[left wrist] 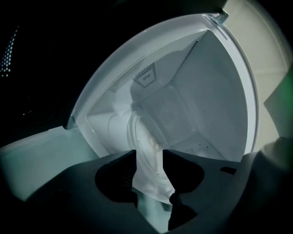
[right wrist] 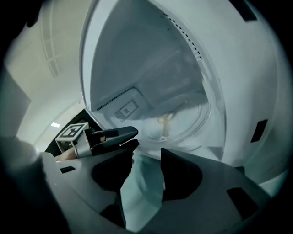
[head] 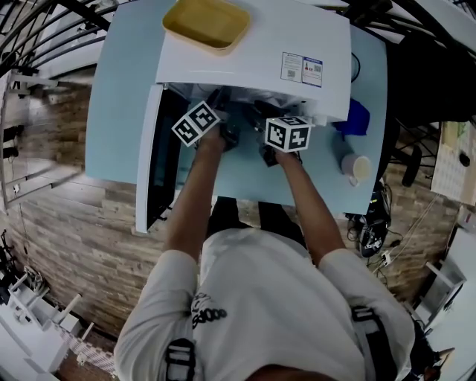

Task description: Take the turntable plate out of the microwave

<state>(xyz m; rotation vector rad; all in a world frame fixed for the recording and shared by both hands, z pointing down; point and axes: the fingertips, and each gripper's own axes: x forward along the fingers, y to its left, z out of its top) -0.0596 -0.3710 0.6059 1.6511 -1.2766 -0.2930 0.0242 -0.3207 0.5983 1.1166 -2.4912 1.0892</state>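
A white microwave (head: pixel 253 52) stands on a light blue table (head: pixel 119 111), its door (head: pixel 149 160) swung open to the left. The clear glass turntable plate (left wrist: pixel 149 137) lies inside the cavity; through the plate (right wrist: pixel 183 114) a yellowish hub shows. Both grippers are at the microwave's mouth. My left gripper (left wrist: pixel 149 153) is open, with the plate's near rim showing in the gap and the pads not pressing on it. My right gripper (right wrist: pixel 146 153) is open with only the table surface between its jaws. The right gripper view shows the left gripper (right wrist: pixel 133 138) by the plate's edge.
A yellow tray (head: pixel 207 22) lies on top of the microwave. A white cup (head: pixel 357 167) and a blue object (head: pixel 357 117) stand on the table to the microwave's right. The open door bounds the left side. Wooden floor surrounds the table.
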